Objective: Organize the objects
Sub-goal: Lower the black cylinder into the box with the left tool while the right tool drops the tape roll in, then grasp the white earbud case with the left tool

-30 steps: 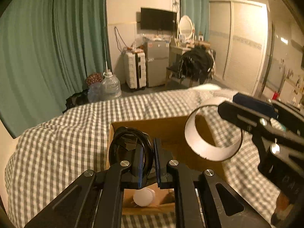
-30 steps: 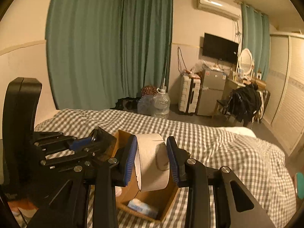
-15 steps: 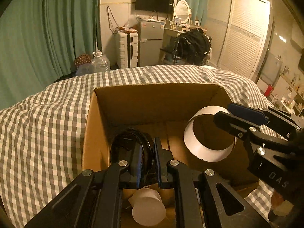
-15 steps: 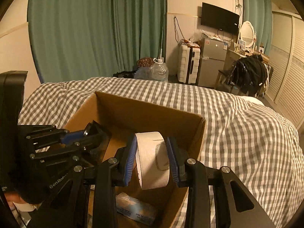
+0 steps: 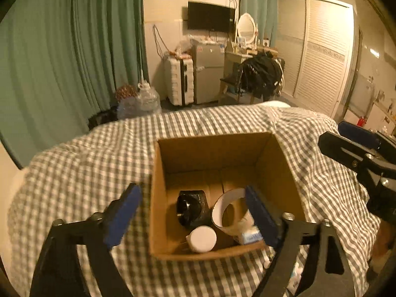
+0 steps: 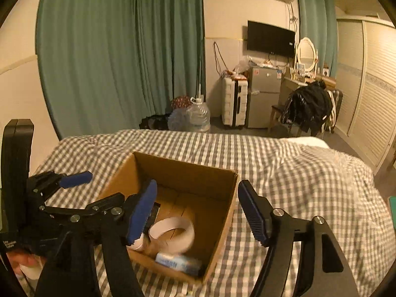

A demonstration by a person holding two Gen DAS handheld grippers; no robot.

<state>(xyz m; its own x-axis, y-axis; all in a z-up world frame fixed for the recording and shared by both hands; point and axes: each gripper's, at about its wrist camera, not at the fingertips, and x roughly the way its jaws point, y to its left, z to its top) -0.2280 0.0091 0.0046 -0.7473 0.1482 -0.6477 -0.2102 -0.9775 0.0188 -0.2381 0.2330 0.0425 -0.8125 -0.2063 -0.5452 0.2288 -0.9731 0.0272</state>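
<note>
1 open cardboard box [image 5: 158, 198] sits on a checked bedspread [image 5: 81, 173], holding 4 visible things: 1 black round object [image 5: 189, 209], 1 white tape ring [image 5: 229, 214], 1 white-capped container [image 5: 203, 238] and 1 blue-and-white packet [image 6: 178, 262]. 2 grippers hover above it: the left gripper [image 5: 195, 212] has its jaws opening wide, nothing pressed between the blue pads, which straddle the box's near left wall and its interior; the right gripper [image 6: 198, 210] is likewise opening, its pads spread with nothing pinched, the tape ring lying blurred on the box floor below them. The box's far half is bare cardboard, and checked bedspread lies open on every side of it. The left wrist view looks straight down into the box and shows the black object whole; the right wrist view hides most of it behind a finger, yet shows the packet clearly and the left gripper beside the box's left wall.
</note>
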